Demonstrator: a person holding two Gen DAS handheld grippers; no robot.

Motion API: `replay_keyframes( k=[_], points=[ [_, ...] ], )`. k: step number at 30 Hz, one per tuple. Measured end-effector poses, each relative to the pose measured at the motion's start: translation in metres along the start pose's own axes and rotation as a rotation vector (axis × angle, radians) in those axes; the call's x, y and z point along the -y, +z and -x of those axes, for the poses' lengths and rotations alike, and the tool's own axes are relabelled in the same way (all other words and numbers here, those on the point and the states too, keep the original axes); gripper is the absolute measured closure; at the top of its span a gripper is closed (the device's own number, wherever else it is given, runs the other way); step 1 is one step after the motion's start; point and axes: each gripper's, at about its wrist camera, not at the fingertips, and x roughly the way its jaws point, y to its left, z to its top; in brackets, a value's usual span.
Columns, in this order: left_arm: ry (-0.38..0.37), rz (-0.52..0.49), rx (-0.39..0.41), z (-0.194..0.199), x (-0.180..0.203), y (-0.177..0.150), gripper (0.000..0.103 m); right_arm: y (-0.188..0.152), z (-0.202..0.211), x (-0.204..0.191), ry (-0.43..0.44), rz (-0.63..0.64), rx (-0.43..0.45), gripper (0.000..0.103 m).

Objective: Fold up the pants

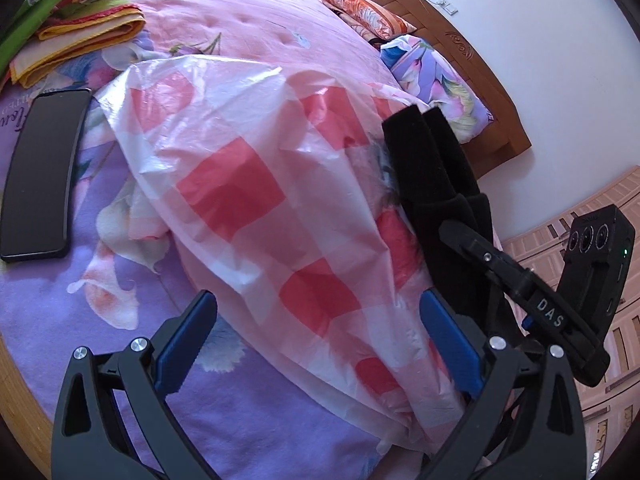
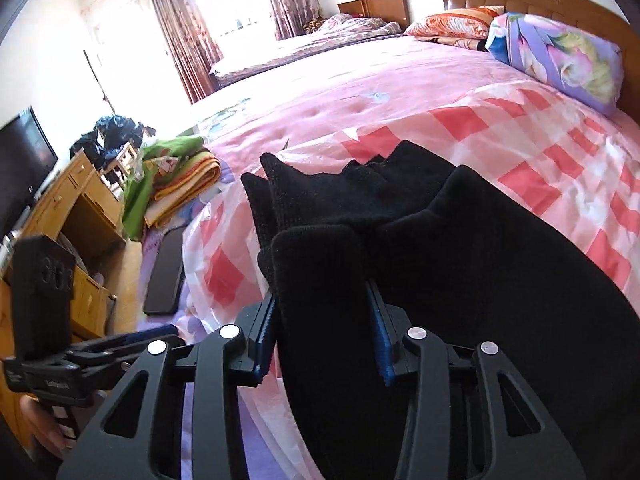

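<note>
The black knitted pants (image 2: 460,248) look like matt, slightly fuzzy cloth. Beneath them the thin red-and-white checked plastic sheet (image 1: 240,184) is glossy and crinkled. The pink quilted bed cover (image 2: 340,96) is soft, stitched fabric. The black phone (image 1: 40,176) has a smooth, glassy face; the carved brown headboard (image 1: 472,60) is polished wood.

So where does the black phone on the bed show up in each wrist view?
Left wrist: the phone lies at the far left, on the purple sheet, beside the checked plastic sheet.
Right wrist: the phone sits lower left, partly tucked against that sheet's edge.
Shared landmark: the folded orange and green blankets just beyond it.
</note>
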Motion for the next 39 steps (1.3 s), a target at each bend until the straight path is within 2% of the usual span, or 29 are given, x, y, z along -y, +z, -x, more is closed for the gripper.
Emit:
replay_keyframes(
  k=[2,4,5,8,11,13,15,16,17,19,20,21,25,28,30,32,35,37,39],
  points=[
    [-0.047,-0.072,-0.026,-0.009,0.023,-0.008,0.002,0.007,0.008,0.008,0.050,-0.057,-0.007,0.065],
    [-0.075,-0.177,-0.031,-0.016,0.051,-0.024,0.002,0.020,0.010,0.008,0.066,-0.040,-0.065,0.065],
    [-0.066,-0.210,-0.016,-0.019,0.062,-0.031,0.002,0.024,0.009,0.007,0.062,-0.021,-0.097,0.066],
    [-0.053,-0.246,0.048,-0.025,0.084,-0.056,0.002,0.038,0.005,-0.001,0.038,0.042,-0.208,0.071],
    [-0.076,-0.294,0.065,-0.036,0.115,-0.072,0.002,0.045,0.008,-0.006,0.001,0.100,-0.251,0.075],
    [-0.080,-0.319,0.085,-0.045,0.133,-0.074,0.001,0.046,0.014,-0.010,-0.025,0.127,-0.241,0.077],
    [-0.097,-0.314,0.100,-0.057,0.143,-0.074,0.001,0.050,0.026,-0.010,-0.074,0.163,-0.195,0.081],
    [-0.103,-0.321,0.092,-0.062,0.147,-0.075,0.001,0.053,0.033,-0.005,-0.067,0.140,-0.168,0.081],
    [-0.042,-0.322,0.074,-0.069,0.151,-0.077,0.002,0.056,0.040,0.002,-0.038,0.099,-0.158,0.082],
    [0.004,-0.334,0.073,-0.075,0.155,-0.081,0.002,0.055,0.055,0.005,-0.028,0.099,-0.107,0.082],
    [0.069,-0.337,0.073,-0.078,0.156,-0.083,0.002,0.053,0.063,0.008,-0.017,0.078,-0.083,0.082],
    [0.088,-0.326,0.074,-0.078,0.155,-0.083,0.002,0.048,0.076,0.012,0.004,0.033,-0.044,0.082],
    [0.093,-0.275,0.078,-0.066,0.143,-0.084,0.001,0.013,0.139,0.035,0.036,-0.116,0.179,0.083],
    [0.106,-0.322,0.094,-0.057,0.150,-0.090,0.001,-0.053,0.197,0.073,0.040,-0.328,0.401,0.084],
    [0.118,-0.401,0.108,-0.051,0.165,-0.099,0.001,-0.104,0.225,0.095,0.009,-0.429,0.496,0.088],
    [0.132,-0.482,0.120,-0.048,0.182,-0.108,0.001,-0.156,0.238,0.112,-0.039,-0.520,0.519,0.088],
    [0.184,-0.601,0.141,-0.056,0.208,-0.124,0.001,-0.204,0.222,0.139,-0.052,-0.684,0.412,0.085],
    [0.208,-0.628,0.128,-0.065,0.213,-0.128,0.001,-0.216,0.211,0.157,0.016,-0.785,0.385,0.085],
    [0.240,-0.607,0.118,-0.070,0.209,-0.123,0.002,-0.207,0.216,0.156,0.019,-0.746,0.378,0.075]
  ],
)
